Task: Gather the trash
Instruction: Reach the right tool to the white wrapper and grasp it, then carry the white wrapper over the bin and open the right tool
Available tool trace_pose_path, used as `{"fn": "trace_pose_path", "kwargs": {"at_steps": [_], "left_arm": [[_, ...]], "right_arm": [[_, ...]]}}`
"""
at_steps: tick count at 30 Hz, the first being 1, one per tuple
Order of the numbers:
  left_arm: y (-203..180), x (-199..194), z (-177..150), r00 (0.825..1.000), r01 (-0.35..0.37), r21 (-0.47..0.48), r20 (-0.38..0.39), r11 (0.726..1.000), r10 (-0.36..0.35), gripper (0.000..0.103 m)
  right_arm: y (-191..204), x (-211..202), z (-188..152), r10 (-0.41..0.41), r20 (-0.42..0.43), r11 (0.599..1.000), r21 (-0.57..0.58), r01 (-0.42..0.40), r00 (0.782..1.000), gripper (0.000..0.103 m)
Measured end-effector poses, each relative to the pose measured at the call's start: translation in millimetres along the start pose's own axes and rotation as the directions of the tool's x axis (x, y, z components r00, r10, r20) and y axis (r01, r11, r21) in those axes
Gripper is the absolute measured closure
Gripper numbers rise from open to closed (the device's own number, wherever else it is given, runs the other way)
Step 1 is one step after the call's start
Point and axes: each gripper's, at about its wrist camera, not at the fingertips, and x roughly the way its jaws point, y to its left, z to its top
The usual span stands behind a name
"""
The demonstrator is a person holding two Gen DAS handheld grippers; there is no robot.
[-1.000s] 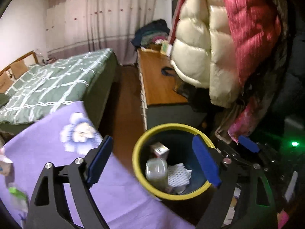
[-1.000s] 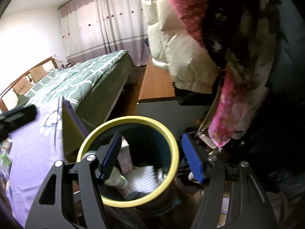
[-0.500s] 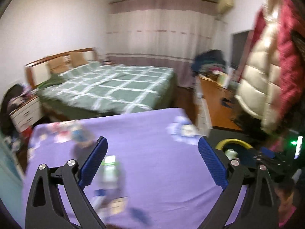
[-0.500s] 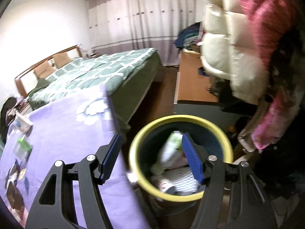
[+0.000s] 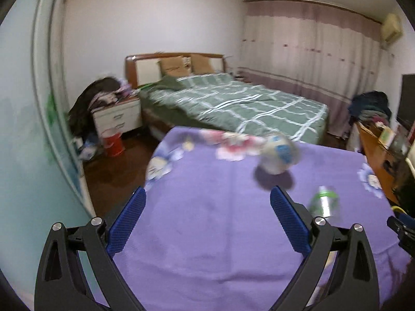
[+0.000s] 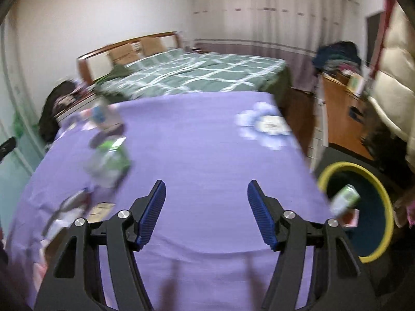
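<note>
Looking along the left gripper [image 5: 207,223], the view takes in a purple cloth [image 5: 220,233] with flower prints spread over a table. The gripper's blue pads stand wide apart with only bare cloth between them; the jaws have just been opening, and nothing is held. Beyond the right pad a blurred green-and-clear bottle [image 5: 324,203] lies on the cloth, and farther back a blurred white cup with a blue label [image 5: 278,155] sits near the flower prints. Behind the table stands a bed [image 5: 233,106] with a green checked cover, a white nightstand [image 5: 116,116] piled with clothes, and a red bucket [image 5: 112,142] on the floor. At the far right edge a sliver of yellow rim shows, with the tip of the other gripper just below it.

Over the right gripper [image 6: 206,215], the same purple cloth [image 6: 207,142] fills the middle. These jaws are also apart and empty, over bare cloth. To the left lie blurred pieces of trash: a green-and-clear bottle [image 6: 110,160], a small carton with a blue mark [image 6: 102,115] behind it, and flat wrappers [image 6: 75,207] near the left finger. To the right, off the table's edge, a trash bin [image 6: 384,189] with a yellow rim stands on the floor; a green-and-white carton [image 6: 345,202] shows over its near rim, above something pink inside. Whether that carton rests or is in the air I cannot tell. A wooden desk [image 6: 339,119] and hanging puffy coats [image 6: 394,77] stand beyond.
</note>
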Motion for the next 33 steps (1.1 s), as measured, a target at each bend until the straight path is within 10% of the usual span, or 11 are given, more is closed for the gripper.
{"fn": "trace_pose_path", "kwargs": {"at_steps": [13, 25, 33], "left_arm": [[43.6, 20.3, -20.7, 0.992, -0.122, -0.102, 0.011, 0.987, 0.124, 0.008], [47.8, 15.4, -26.0, 0.987, -0.151, -0.116, 0.029, 0.982, 0.155, 0.007], [42.1, 11.9, -26.5, 0.989, -0.139, -0.100, 0.033, 0.985, 0.143, 0.006]], "right_arm": [[106.0, 23.3, -2.4, 0.200, -0.122, 0.973, -0.090, -0.212, 0.972, 0.041], [144.5, 56.0, -10.5, 0.173, -0.246, 0.969, -0.132, -0.210, 0.954, 0.044], [146.7, 55.6, -10.3, 0.213, -0.236, 0.964, -0.105, -0.243, 0.948, 0.072]]}}
